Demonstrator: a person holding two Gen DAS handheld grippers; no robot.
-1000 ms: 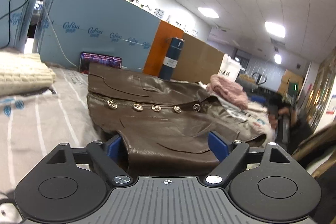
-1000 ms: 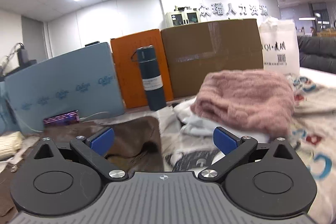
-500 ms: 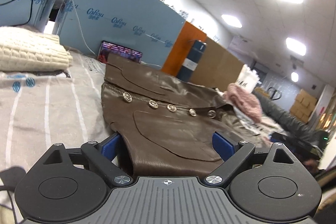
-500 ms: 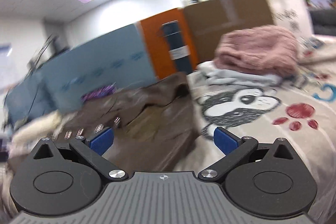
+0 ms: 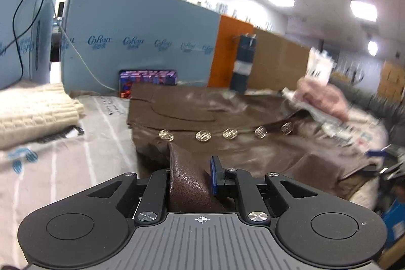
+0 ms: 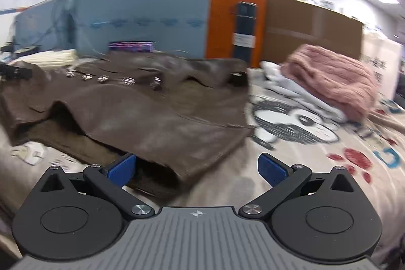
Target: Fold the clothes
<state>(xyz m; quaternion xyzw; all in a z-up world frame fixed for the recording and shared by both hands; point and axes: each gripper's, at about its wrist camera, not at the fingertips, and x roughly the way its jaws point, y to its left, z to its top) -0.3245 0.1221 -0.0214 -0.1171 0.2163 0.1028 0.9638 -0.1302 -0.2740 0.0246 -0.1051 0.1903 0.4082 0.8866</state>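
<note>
A brown leather jacket with a row of silver buttons lies spread on the printed bed cover; it also shows in the right wrist view. My left gripper is shut on a bunched fold of the jacket's near hem. My right gripper is open, low over the cover, with the jacket's near corner between its blue pads. The left gripper shows at the far left edge of the right wrist view.
A pink knit lies on white clothes at the right. A cream knit lies at the left. A dark blue flask, blue foam boards, and orange and cardboard boxes stand at the back.
My left gripper has closed on the jacket's hem. My right gripper has swung left and down to the jacket's near corner, still open.
</note>
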